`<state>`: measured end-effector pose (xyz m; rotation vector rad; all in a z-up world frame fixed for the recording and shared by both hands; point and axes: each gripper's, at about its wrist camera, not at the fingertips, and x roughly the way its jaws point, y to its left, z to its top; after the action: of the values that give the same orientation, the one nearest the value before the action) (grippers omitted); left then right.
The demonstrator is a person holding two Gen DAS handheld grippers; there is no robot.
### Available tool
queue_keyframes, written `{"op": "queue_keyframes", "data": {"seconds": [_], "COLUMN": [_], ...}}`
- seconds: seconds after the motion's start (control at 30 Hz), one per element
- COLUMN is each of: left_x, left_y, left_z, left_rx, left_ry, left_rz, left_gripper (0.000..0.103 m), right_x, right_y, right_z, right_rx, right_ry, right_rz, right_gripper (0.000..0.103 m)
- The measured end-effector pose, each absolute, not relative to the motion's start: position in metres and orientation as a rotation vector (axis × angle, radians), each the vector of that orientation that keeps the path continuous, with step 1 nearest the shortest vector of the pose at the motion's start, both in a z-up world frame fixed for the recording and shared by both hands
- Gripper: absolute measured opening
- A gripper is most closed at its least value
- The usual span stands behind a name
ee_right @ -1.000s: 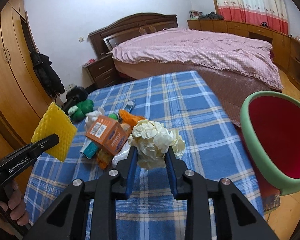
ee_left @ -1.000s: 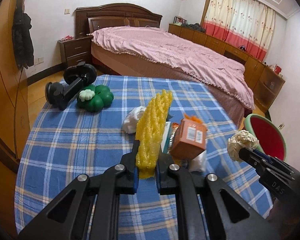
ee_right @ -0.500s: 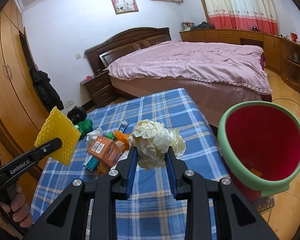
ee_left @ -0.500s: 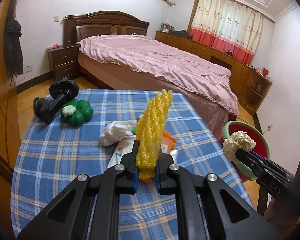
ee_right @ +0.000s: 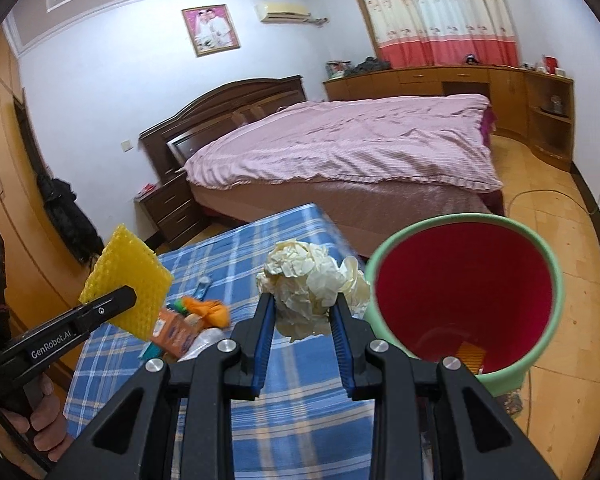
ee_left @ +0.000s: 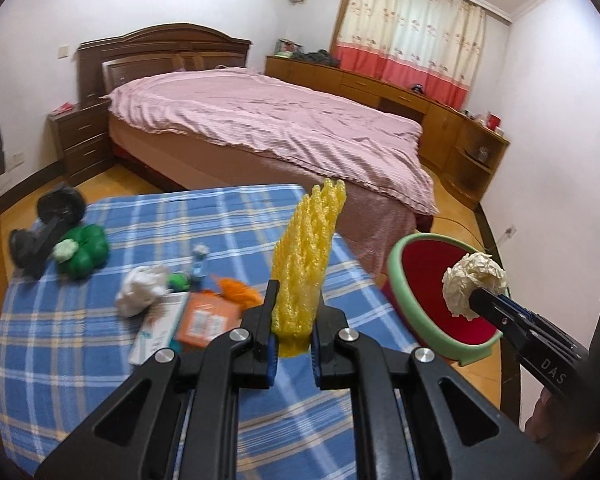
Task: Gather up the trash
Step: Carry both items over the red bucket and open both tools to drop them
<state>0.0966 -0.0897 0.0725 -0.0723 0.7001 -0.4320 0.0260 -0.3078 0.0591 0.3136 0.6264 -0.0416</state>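
In the left wrist view, a black dumbbell-like object (ee_left: 44, 228) is lying at the far left edge of the blue plaid tablecloth (ee_left: 80, 360), touching a green clover-shaped toy (ee_left: 84, 250). Further right, a white crumpled wad (ee_left: 140, 290), a small green item (ee_left: 179, 280), a white and teal packet (ee_left: 156, 330), an orange carton (ee_left: 208, 318) and a scrap of orange wrapper (ee_left: 238, 290) are sitting together in a loose heap. The left gripper (ee_left: 294, 340) is pinching the lower end of a yellow foam net sleeve (ee_left: 306, 264), which is standing edge-on and upright between the narrow jaws. At the right, the red bin with a green rim (ee_left: 404, 304) is showing just beyond the table edge, and the right gripper (ee_left: 474, 300) is holding a crumpled paper ball (ee_left: 474, 282) in front of the bin's mouth.

The right wrist view is showing the left gripper (ee_right: 128, 300) from the side, with the person's hand (ee_right: 40, 424) wrapped around its handle, and the foam sleeve (ee_right: 126, 282) is presenting its broad flat face here. The heap is appearing only partly, with the carton (ee_right: 174, 330) and orange wrapper (ee_right: 208, 310) visible. The right gripper (ee_right: 302, 308) is clamping the paper ball (ee_right: 312, 284) between moderately spread jaws, over the table's right side beside the bin (ee_right: 380, 264). Only this view is looking down into the bin, where a small orange piece (ee_right: 470, 354) is lying on the bottom. A pink-covered bed (ee_right: 340, 140) is filling the background.
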Motion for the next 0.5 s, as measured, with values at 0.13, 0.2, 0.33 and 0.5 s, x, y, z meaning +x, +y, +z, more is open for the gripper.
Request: {"op": "queue_keyframes", "data": {"seconds": [0.13,0.2,0.33,0.5], "left_x": [0.098,0.1,0.102,0.106], "left_y": [-0.119,-0.134,-0.165,-0.203], "left_z": [0.072,0.071,0.065,0.056], "left_rx": [-0.049,-0.038,-0.011,0.018], "left_ry": [0.71,0.717,0.732,0.755], "left_rz": [-0.482,-0.512,-0.572,-0.647], "left_gripper": [0.012,0.012,0.012,0.012], "right_x": [0.023,0.021,0.016,0.012], "right_y": [-0.33,-0.341,-0.364,-0.392], "right_z": [0.058,0.057,0.052,0.038], "right_rx": [0.336,0.346,0.369,0.405], "right_ry": [0.625,0.625,0.63,0.649], "right_rz": [-0.085,-0.105,-0.157,-0.214], "right_gripper": [0.031,0.031,0.031,0.031]}}
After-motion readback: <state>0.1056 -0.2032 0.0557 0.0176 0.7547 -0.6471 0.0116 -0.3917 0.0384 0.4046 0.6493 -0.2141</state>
